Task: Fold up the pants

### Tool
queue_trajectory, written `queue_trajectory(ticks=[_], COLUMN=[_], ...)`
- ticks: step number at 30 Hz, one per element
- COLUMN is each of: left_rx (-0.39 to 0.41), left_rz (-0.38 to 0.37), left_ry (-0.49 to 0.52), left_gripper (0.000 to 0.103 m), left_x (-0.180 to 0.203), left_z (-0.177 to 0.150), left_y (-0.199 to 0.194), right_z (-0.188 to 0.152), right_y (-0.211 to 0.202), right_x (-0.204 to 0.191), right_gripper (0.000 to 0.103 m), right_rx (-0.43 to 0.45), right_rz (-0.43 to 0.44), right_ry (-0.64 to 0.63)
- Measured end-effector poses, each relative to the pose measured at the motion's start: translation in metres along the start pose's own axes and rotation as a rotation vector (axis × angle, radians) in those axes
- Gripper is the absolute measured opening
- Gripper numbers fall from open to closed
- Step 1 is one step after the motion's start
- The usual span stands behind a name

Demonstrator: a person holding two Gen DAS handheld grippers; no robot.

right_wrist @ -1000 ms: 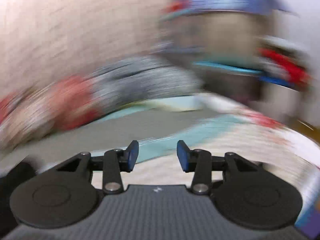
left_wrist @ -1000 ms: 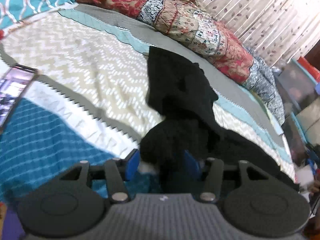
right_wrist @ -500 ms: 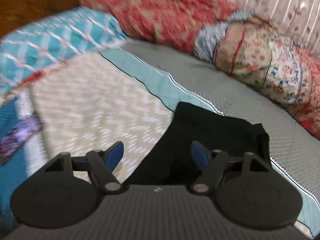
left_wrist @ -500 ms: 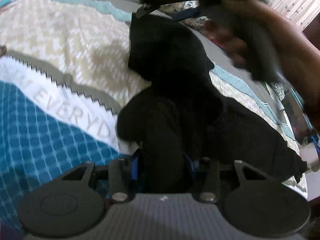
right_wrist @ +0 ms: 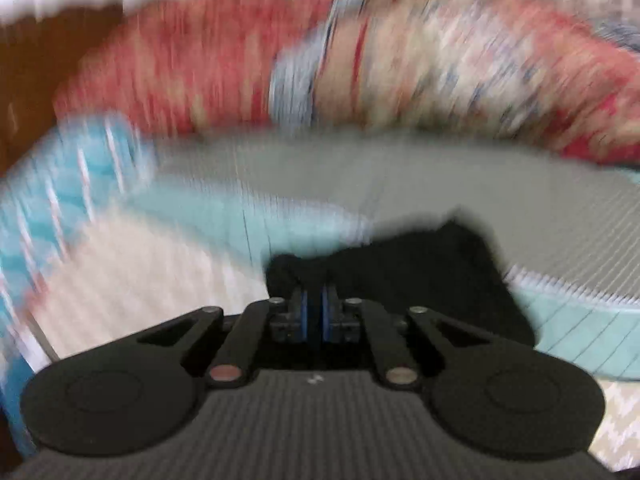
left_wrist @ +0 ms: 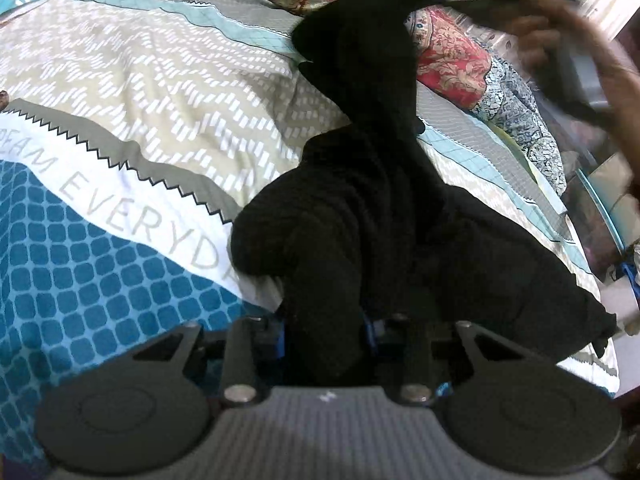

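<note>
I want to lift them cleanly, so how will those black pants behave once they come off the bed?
The black pants look floppy: they bunch in soft folds. They probably sag between the left gripper and right gripper, whose jaws are closing on cloth.

Black pants [left_wrist: 360, 200], bunched on bed

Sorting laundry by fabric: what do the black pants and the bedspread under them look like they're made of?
Pants: seemingly a soft, matte knit, fleece or jersey perhaps; they take no shine and bunch into thick rounded folds. Bedspread: likely printed woven cotton or a blend; flat matte surface, crisp zigzag and lettering print, shallow creases. Neither weave is sharp enough to be sure.
</note>
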State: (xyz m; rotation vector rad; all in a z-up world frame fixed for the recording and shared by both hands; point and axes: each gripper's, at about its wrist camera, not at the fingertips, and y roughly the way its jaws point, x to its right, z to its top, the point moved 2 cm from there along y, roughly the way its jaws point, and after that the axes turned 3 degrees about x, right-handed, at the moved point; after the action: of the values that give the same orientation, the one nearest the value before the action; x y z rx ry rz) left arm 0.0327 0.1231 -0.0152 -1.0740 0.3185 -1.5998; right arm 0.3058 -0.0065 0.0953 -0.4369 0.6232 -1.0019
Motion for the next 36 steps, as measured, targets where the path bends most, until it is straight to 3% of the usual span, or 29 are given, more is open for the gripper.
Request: queue_trajectory(ticks=[4,8,10,12,14,15,17,18,19,24,27,29,32,33,34,35,36], left_rx=[-0.002,-0.003,-0.004,-0.009,-0.014,-0.013,0.004,0.015,0.034,0.128,0.138,0.130,0.094,0.088,0.084,0.083,0.084], left_rz=[0.011,0.022,0.023,0.020,0.014,0.012,0.008,0.003,-0.004,0.012,0.024,0.048,0.032,0.033,0.033,0.033,0.030], left_ry=[-0.010,-0.001,0.010,0.019,0.011,0.003,-0.018,-0.028,-0.035,0.024,0.163,0.269,0.354,0.375,0.400,0.428,0.450], left_gripper=[0.028,0.027,0.027,0.028,0.034,0.035,0.038,0.039,0.041,0.048,0.049,0.049,0.051,0.052,0.057,0.063,0.066], left_x=[0.002,0.005,0.007,0.009,0.009,0.008,0.005,0.003,0.002,0.006,0.027,0.044,0.066,0.073,0.080,0.087,0.091], left_z=[0.001,0.000,-0.001,-0.001,0.003,0.006,0.014,0.019,0.026,0.072,0.105,0.121,0.141,0.144,0.147,0.150,0.148], left_y=[0.000,0.000,0.000,-0.001,-0.005,-0.007,-0.013,-0.015,-0.020,-0.027,0.000,0.028,0.069,0.081,0.094,0.107,0.117], right_z=[0.022,-0.020,-0.060,-0.098,-0.120,-0.123,-0.118,-0.115,-0.110,-0.086,-0.078,-0.077,-0.076,-0.077,-0.088,-0.089,-0.087], right_y=[-0.099,-0.193,-0.220,-0.227,-0.234,-0.234,-0.228,-0.232,-0.229,-0.184,-0.125,-0.081,-0.027,-0.012,-0.008,0.002,0.009], right_x=[0.063,0.157,0.203,0.230,0.234,0.230,0.210,0.203,0.193,0.151,0.128,0.116,0.103,0.101,0.096,0.098,0.106], right_gripper=[0.006,0.006,0.010,0.010,0.010,0.012,0.024,0.041,0.049,0.056,0.065,0.065,0.065,0.063,0.050,0.032,0.007], right_rx=[0.227,0.398,0.363,0.248,0.211,0.218,0.232,0.242,0.250,0.188,0.091,0.003,-0.082,-0.104,-0.119,-0.140,-0.165], right_rz=[0.015,-0.121,-0.323,-0.550,-0.600,-0.591,-0.559,-0.552,-0.542,-0.373,-0.250,-0.186,-0.158,-0.155,-0.168,-0.189,-0.217], right_ry=[0.132,0.288,0.360,0.358,0.319,0.302,0.229,0.192,0.147,-0.052,-0.154,-0.197,-0.214,-0.228,-0.246,-0.264,-0.268])
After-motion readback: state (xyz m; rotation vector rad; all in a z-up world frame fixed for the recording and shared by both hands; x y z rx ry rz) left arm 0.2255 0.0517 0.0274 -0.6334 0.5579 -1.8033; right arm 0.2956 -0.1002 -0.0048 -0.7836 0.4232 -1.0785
